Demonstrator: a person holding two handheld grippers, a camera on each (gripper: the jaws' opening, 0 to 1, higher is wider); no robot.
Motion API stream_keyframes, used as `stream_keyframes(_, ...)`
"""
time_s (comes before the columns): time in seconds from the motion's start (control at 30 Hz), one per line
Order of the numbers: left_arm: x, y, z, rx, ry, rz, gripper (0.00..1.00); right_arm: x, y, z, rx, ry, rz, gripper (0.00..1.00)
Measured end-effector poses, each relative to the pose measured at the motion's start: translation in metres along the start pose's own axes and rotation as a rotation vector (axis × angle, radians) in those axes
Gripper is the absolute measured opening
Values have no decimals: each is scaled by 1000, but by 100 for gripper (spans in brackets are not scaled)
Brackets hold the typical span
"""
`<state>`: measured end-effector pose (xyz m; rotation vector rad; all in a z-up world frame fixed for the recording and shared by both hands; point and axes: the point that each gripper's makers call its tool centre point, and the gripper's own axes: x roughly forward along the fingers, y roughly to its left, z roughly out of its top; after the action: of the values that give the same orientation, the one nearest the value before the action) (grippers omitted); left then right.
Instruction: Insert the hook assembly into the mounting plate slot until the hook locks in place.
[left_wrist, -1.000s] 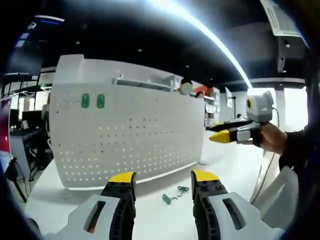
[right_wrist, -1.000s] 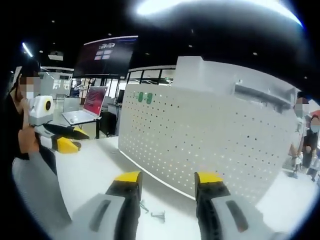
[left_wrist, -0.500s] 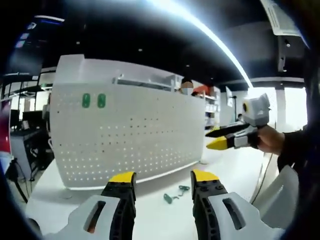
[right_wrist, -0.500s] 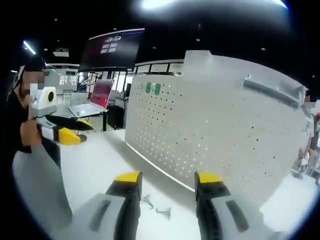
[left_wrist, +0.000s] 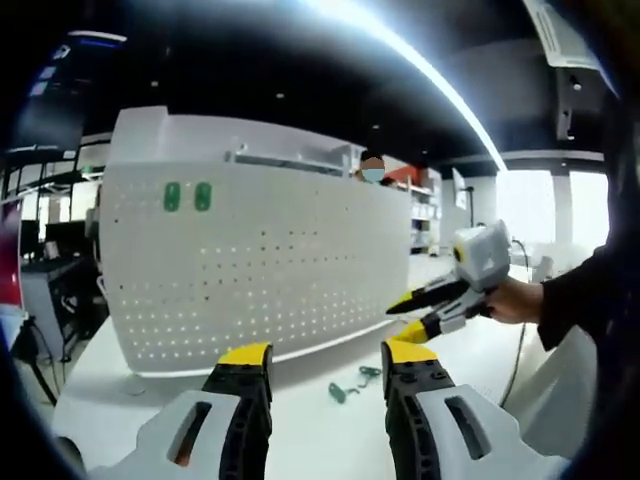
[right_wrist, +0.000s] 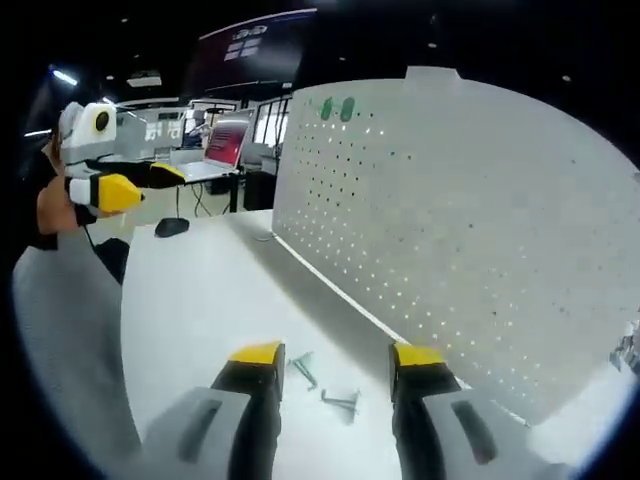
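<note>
A white perforated mounting plate (left_wrist: 260, 270) stands upright on the white table (left_wrist: 300, 430); it also spans the right gripper view (right_wrist: 460, 230). Two small green hook pieces (left_wrist: 340, 392) lie on the table in front of it, seen as one hook piece (right_wrist: 303, 368) beside another (right_wrist: 342, 402). My left gripper (left_wrist: 327, 355) is open and empty, held back from the hooks. My right gripper (right_wrist: 337, 355) is open and empty, low over the hook pieces. In the left gripper view the right gripper (left_wrist: 405, 318) enters from the right, held by a hand (left_wrist: 510, 300).
Two green tags (left_wrist: 187, 197) sit high on the plate's left. A laptop (right_wrist: 225, 150) and a mouse (right_wrist: 172, 227) lie beyond the plate's far end. The left gripper (right_wrist: 140, 185) shows at the left of the right gripper view. A person stands behind the plate (left_wrist: 372, 168).
My right gripper has dropped and moved in toward the plate and the hook pieces. The left gripper has stayed almost still. Both stay open.
</note>
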<state>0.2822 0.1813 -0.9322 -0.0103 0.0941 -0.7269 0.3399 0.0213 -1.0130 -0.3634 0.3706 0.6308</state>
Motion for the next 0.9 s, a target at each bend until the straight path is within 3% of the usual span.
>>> stream_keyframes(0.43, 1, 2, -2, -1, 9, 1, 44, 50, 12, -36, -141, 133, 79, 40)
stream_keyframes(0.9, 0, 6, -2, -7, 9, 12, 44, 83, 14, -59, -279, 228, 101, 38)
